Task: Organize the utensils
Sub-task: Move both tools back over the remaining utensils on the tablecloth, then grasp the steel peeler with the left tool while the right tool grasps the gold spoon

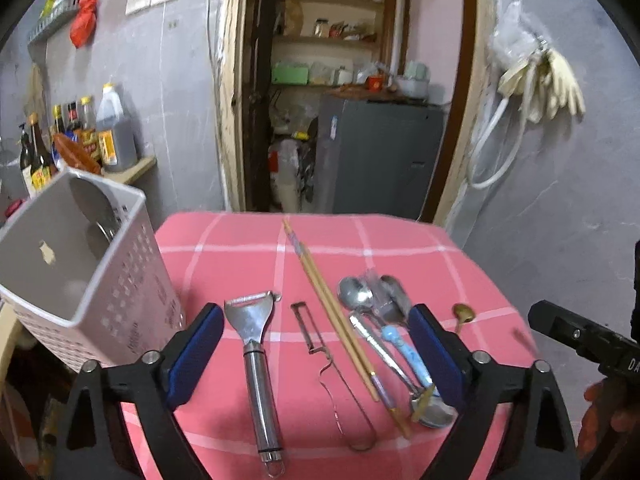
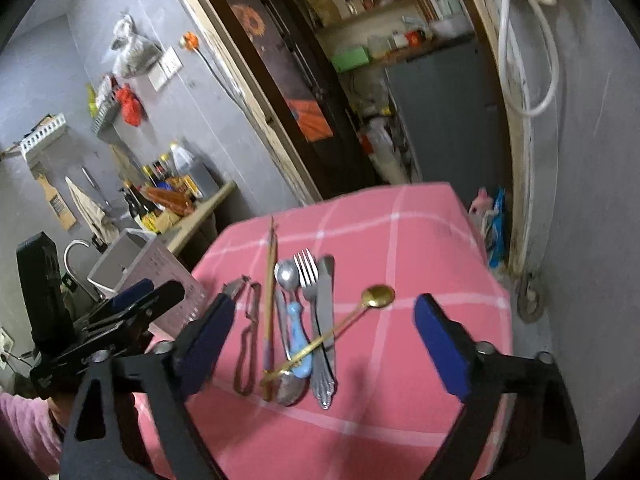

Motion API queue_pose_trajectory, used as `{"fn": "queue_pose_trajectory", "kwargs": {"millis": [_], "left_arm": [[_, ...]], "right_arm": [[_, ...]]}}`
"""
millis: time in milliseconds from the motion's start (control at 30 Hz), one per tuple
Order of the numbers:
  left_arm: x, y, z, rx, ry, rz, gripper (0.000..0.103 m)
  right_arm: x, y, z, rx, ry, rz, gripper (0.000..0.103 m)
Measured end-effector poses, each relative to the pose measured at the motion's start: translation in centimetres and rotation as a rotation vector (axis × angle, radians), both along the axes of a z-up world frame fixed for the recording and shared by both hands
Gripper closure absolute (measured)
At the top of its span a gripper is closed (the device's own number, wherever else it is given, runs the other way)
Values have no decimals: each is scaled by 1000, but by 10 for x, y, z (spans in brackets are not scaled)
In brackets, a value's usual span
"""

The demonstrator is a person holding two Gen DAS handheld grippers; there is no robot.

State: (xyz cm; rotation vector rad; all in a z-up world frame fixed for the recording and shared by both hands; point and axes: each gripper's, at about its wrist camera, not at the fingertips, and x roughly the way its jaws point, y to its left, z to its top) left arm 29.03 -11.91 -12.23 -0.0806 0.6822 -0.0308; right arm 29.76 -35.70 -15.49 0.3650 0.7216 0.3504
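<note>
My left fingers (image 1: 316, 354) are released and hold nothing; their blue pads stand wide apart over the desk (image 1: 420, 240), which has a pink checked cloth. Between them in the left view lie the steel peeler (image 1: 256, 356), a thin wire peeler (image 1: 332, 376) and the chopsticks (image 1: 332, 312). My right fingers (image 2: 324, 350) are also released and empty. Between their pads in the right view lie a spoon (image 2: 286, 276), a fork (image 2: 310, 292) and a knife (image 2: 325, 300), side by side. A gold spoon (image 2: 378, 296) lies tilted across them, touching their handles. A blue handle (image 2: 298, 332) lies under it. All utensils lie on the cloth, near each other. The white basket (image 1: 80, 264) stands at the left edge of the desk, beside the steel peeler.
</note>
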Motion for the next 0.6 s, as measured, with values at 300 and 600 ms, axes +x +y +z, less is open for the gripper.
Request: {"fn": "queue_pose_trajectory", "kwargs": {"millis": [300,600], "left_arm": [[38,13,-43,-44,207,135,44],[58,24,-63,-51,332,218,54]], "right_arm": [[29,18,-53,54,164,-1,50],[49,29,-69,77,235,-17,52]]}}
